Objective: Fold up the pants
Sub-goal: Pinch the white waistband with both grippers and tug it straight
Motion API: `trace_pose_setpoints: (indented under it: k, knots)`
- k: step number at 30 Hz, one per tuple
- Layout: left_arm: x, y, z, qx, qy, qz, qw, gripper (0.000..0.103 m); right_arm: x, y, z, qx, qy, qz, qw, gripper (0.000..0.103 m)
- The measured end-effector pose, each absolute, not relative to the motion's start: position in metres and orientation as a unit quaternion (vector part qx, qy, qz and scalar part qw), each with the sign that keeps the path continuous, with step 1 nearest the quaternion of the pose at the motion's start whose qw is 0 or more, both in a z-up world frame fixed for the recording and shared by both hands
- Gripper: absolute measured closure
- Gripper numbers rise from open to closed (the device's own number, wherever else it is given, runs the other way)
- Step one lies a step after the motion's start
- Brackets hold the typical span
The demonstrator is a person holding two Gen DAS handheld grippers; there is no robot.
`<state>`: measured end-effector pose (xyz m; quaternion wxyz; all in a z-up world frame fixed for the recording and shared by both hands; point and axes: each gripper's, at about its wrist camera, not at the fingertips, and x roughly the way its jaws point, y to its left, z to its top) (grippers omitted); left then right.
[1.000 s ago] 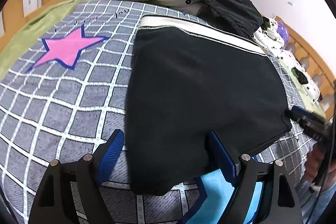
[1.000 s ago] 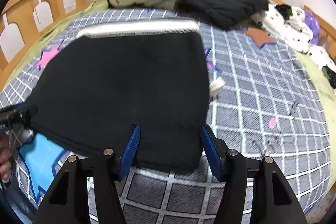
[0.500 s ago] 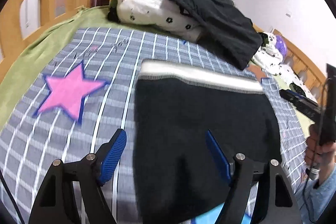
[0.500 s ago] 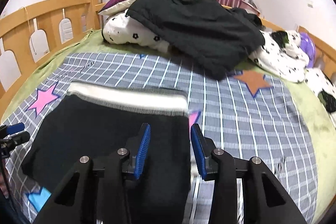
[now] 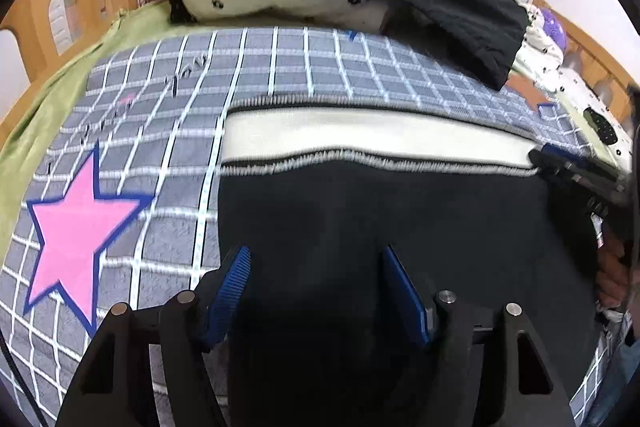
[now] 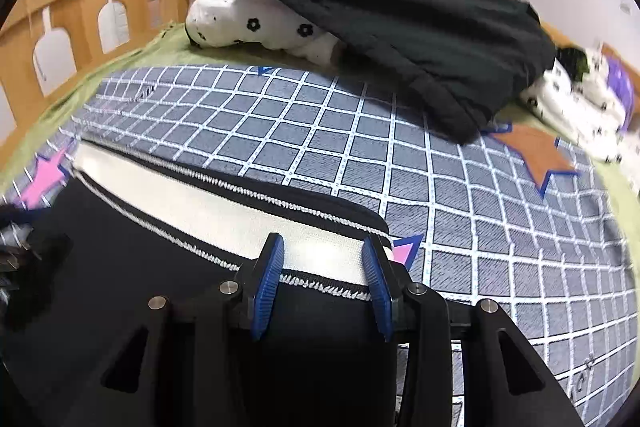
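Folded black pants (image 5: pixel 380 227) with a white waistband (image 5: pixel 360 139) lie flat on the grey checked bedspread (image 5: pixel 280 67). My left gripper (image 5: pixel 316 267) is open just over the pants' left part, blue pads apart, holding nothing. My right gripper (image 6: pixel 324 255) is open over the waistband's (image 6: pixel 224 199) right end, near the pants' (image 6: pixel 120 267) right edge, holding nothing. The right gripper also shows at the right edge of the left wrist view (image 5: pixel 576 175).
A black jacket (image 6: pixel 400 15) lies over a white flowered quilt (image 6: pixel 256 23) at the bed's head. Wooden bed rails (image 6: pixel 80 3) run along the left. A pink star (image 5: pixel 80 227) and an orange star (image 6: pixel 536 147) mark the bedspread.
Both grippers have moved forward and down, closer to the pants and their waistband. The right gripper's fingers are further apart than half a second ago.
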<state>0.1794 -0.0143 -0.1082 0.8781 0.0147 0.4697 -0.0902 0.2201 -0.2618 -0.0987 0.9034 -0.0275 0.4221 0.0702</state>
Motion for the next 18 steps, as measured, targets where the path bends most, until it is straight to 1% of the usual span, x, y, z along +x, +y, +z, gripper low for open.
trace_pose_setpoints:
  k: [4,7,10,15,17,18]
  knots:
    - [0.192,-0.021,-0.099,0.023,0.436,-0.088,0.895,0.037,0.222,-0.265,-0.102,-0.017,0.419,0.076,0.905,0.063]
    - [0.206,-0.017,-0.113,0.011,0.457,-0.086,0.885,0.036,0.222,-0.267,-0.102,-0.012,0.416,0.077,0.906,0.063]
    - [0.204,-0.008,-0.108,-0.007,0.448,-0.079,0.890,0.036,0.218,-0.266,-0.103,-0.008,0.410,0.077,0.909,0.063]
    - [0.202,-0.005,-0.110,-0.006,0.449,-0.078,0.890,0.035,0.216,-0.265,-0.103,-0.008,0.405,0.073,0.911,0.062]
    - [0.202,-0.006,-0.108,-0.004,0.447,-0.079,0.891,0.035,0.216,-0.266,-0.103,-0.005,0.405,0.075,0.911,0.062]
    - [0.201,-0.006,-0.106,-0.006,0.445,-0.082,0.892,0.037,0.216,-0.266,-0.103,-0.003,0.405,0.075,0.911,0.062]
